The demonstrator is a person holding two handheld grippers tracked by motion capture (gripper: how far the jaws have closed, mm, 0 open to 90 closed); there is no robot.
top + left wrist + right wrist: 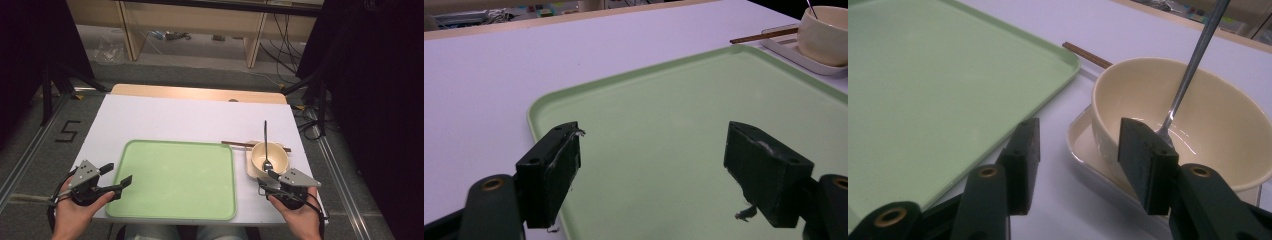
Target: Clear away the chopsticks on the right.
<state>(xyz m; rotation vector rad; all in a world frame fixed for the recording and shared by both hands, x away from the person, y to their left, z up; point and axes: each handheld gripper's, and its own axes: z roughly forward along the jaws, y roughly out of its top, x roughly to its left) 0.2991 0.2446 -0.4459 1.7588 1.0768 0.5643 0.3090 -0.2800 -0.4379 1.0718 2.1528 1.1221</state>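
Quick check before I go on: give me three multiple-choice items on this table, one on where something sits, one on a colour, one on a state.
1. Where does the bowl stand?
A. On the green tray
B. On a small white dish right of the tray
C. On the floor

2. What colour is the tray?
A. Light green
B. Red
C. Black

3. How do the jaws of the right hand-held gripper stand?
A. Shut on the spoon
B. Shut on the chopsticks
C. Open, holding nothing

Answers:
1 B: the right gripper view shows the bowl on the white dish, beside the tray's edge.
2 A: its bare surface is pale green in the high view.
3 C: the jaws stand apart near the bowl's rim, and the spoon leans inside the bowl, free of them.
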